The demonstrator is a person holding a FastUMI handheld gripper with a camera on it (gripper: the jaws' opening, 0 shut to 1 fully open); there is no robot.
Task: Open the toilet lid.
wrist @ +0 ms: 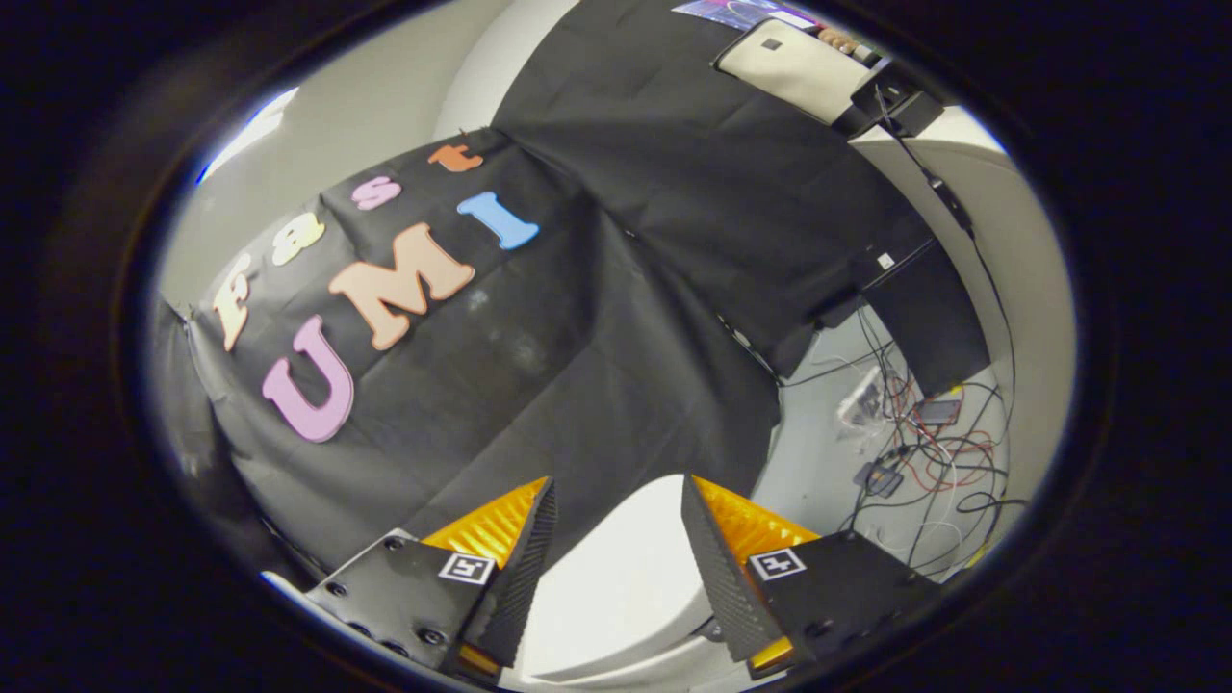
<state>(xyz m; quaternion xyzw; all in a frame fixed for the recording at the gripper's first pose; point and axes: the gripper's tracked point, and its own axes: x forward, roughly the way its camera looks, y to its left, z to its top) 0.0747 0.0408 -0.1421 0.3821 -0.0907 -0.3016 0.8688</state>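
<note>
Smooth white hard-plastic toilet lid [626, 577] low between and just beyond the fingers, likely rigid, light, slippery, hinged, best caught under its front rim; hand-held gripper [618, 500] spread wide, gripping nothing; tangled floor cables [924, 452] beyond.

Between the open fingers of my tool [618, 496] the toilet lid [626, 587] is plain glossy white. The floor [818, 462] is pale grey, strewn with red, black and white cables [938, 452]. The booth wall [616, 318] is black cloth.
</note>
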